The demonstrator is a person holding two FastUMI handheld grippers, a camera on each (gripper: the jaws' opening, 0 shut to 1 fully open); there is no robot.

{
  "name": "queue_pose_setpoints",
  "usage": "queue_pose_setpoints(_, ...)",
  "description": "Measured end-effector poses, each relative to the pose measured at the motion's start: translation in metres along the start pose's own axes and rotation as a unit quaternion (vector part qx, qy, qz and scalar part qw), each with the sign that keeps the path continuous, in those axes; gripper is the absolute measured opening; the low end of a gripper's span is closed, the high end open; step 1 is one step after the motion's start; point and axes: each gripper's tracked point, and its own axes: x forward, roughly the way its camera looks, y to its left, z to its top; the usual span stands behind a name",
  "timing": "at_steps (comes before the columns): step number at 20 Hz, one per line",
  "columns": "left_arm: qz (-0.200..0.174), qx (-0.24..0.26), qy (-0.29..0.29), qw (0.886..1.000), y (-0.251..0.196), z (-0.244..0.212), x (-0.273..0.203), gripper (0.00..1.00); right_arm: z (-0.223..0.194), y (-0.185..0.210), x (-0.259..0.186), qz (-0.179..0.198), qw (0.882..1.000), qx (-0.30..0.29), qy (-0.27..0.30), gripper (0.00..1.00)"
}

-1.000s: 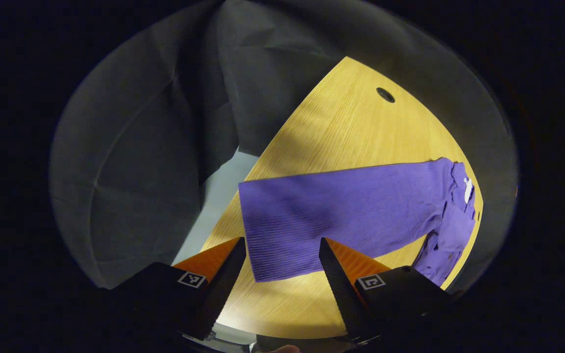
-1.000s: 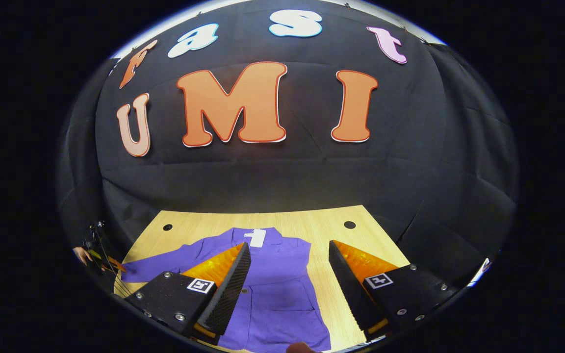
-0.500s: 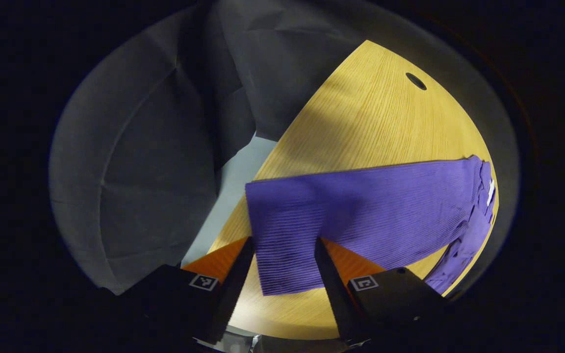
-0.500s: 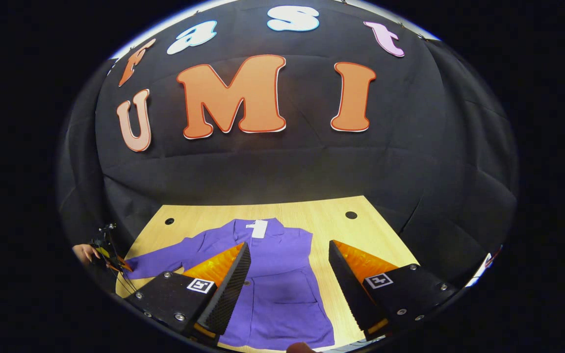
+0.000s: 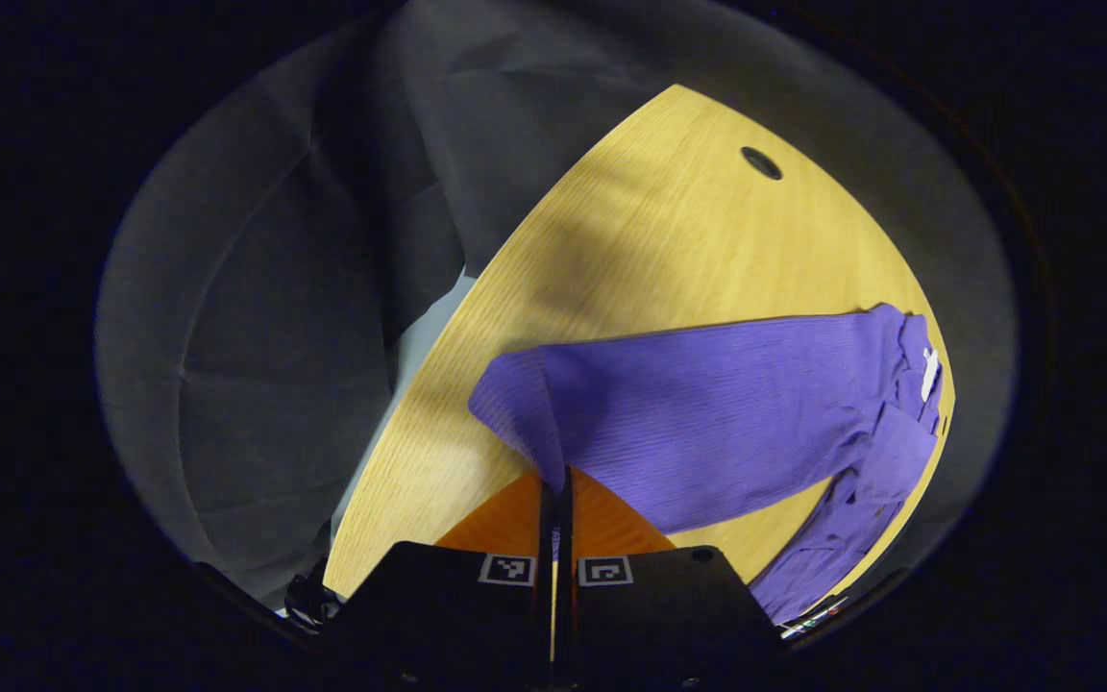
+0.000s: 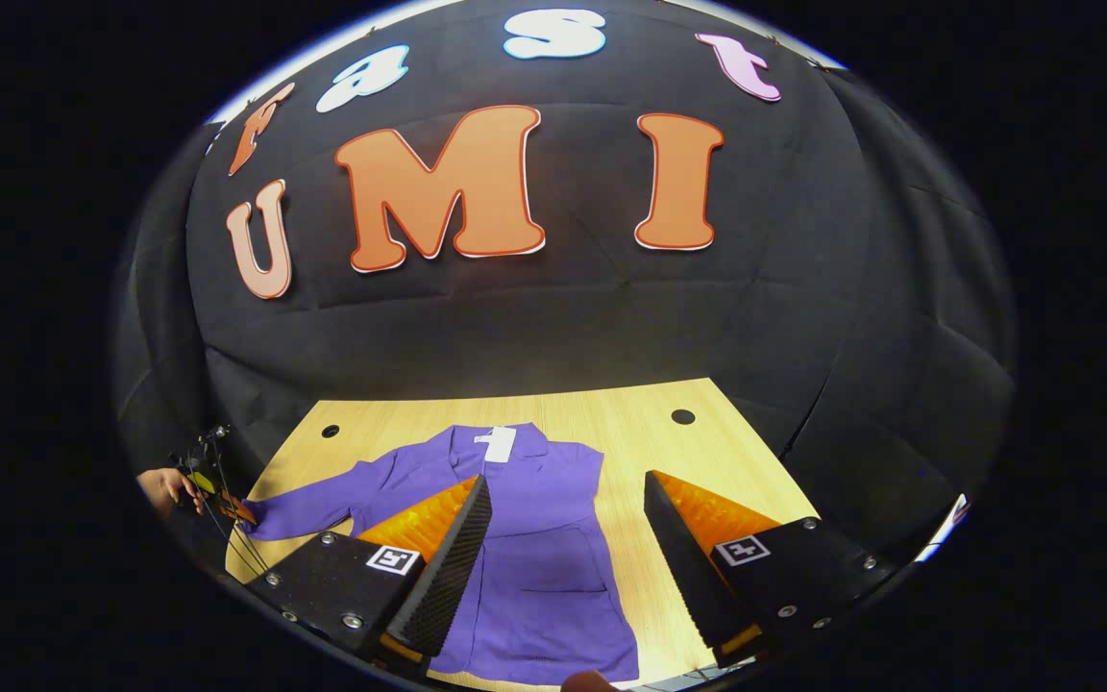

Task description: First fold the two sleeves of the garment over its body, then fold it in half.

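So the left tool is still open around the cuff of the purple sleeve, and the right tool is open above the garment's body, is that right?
Not quite. In the left gripper view the left tool is shut on the cuff of the purple sleeve, its fingers pressed together with the cloth bunched between them. The rest holds: in the right gripper view the right tool is open above the garment's body.

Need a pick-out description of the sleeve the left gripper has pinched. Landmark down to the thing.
On the wooden table lies a purple garment, front up, white tag at the collar. One long ribbed sleeve stretches sideways off the body toward the table's edge. Its cuff end is bunched and pinched in the left gripper, unlike the flat body.
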Motion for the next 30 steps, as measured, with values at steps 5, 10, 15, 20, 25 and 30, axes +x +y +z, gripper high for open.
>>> queue_pose_setpoints(5,-0.028,0.069,-0.05,0.996,-0.062,0.017,-0.061,0.02,0.015,-0.02,0.0,0.004,1.0,0.014,-0.025,0.95)
queue_pose_setpoints(10,-0.064,0.14,-0.089,0.984,-0.153,0.016,-0.107,0.02,0.023,-0.045,-0.005,0.0,0.999,0.011,-0.052,0.95)
queue_pose_setpoints(15,-0.079,0.214,-0.11,0.967,-0.248,0.004,-0.135,0.02,0.016,-0.075,-0.008,-0.01,0.998,-0.007,-0.065,0.96)
queue_pose_setpoints(20,-0.094,0.278,-0.122,0.948,-0.345,-0.013,-0.154,0.02,0.005,-0.103,-0.01,-0.006,0.998,-0.005,-0.062,0.95)
queue_pose_setpoints(25,-0.11,0.329,-0.119,0.93,-0.434,-0.036,-0.153,0.02,-0.016,-0.141,-0.008,-0.022,0.998,0.001,-0.056,0.96)
queue_pose_setpoints(30,-0.119,0.375,-0.12,0.911,-0.514,-0.065,-0.151,0.02,-0.034,-0.169,-0.007,-0.02,0.999,0.025,-0.04,0.95)
